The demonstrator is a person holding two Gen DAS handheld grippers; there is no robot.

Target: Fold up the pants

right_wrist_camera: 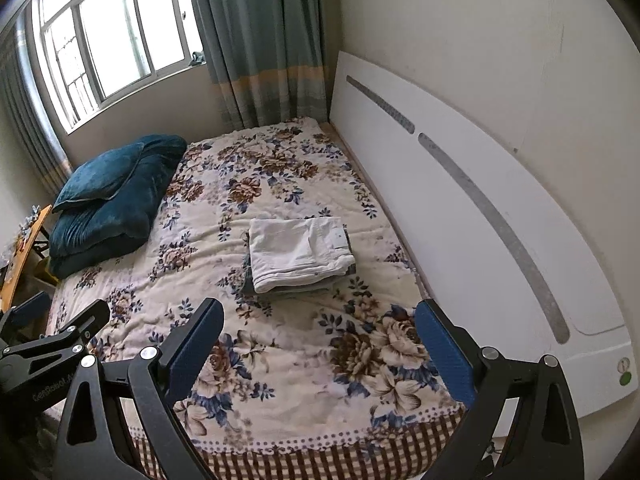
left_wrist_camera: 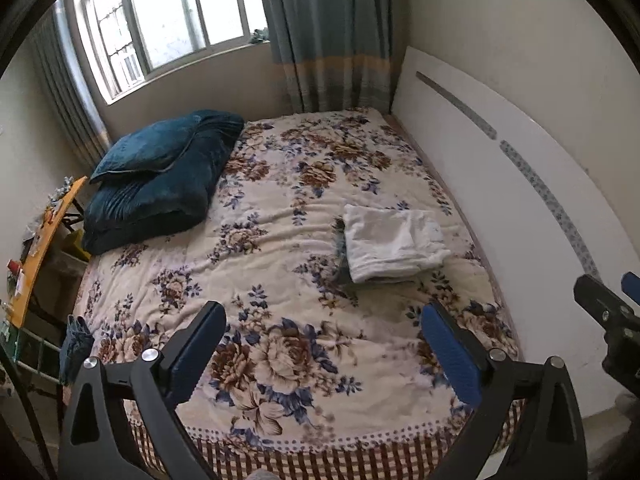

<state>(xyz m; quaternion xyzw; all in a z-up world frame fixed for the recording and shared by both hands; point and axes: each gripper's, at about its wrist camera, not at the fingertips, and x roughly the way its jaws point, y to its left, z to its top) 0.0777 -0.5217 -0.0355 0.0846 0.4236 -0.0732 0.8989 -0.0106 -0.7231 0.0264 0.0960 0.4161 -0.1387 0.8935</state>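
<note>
White pants (left_wrist_camera: 394, 240) lie folded in a neat rectangle on top of a darker folded garment (left_wrist_camera: 341, 250), on the right half of the floral bedspread (left_wrist_camera: 260, 280). They also show in the right wrist view (right_wrist_camera: 298, 252). My left gripper (left_wrist_camera: 324, 318) is open and empty, held above the near end of the bed, well short of the pants. My right gripper (right_wrist_camera: 320, 316) is open and empty too, beside the left one. The right gripper shows at the right edge of the left wrist view (left_wrist_camera: 612, 300); the left gripper shows at the left edge of the right wrist view (right_wrist_camera: 60, 320).
A dark teal folded quilt with a pillow (left_wrist_camera: 160, 176) sits at the far left of the bed. A white headboard (left_wrist_camera: 500, 168) runs along the right side. A wooden table (left_wrist_camera: 40, 248) with small items stands left of the bed. Window and curtains (left_wrist_camera: 328, 32) are behind.
</note>
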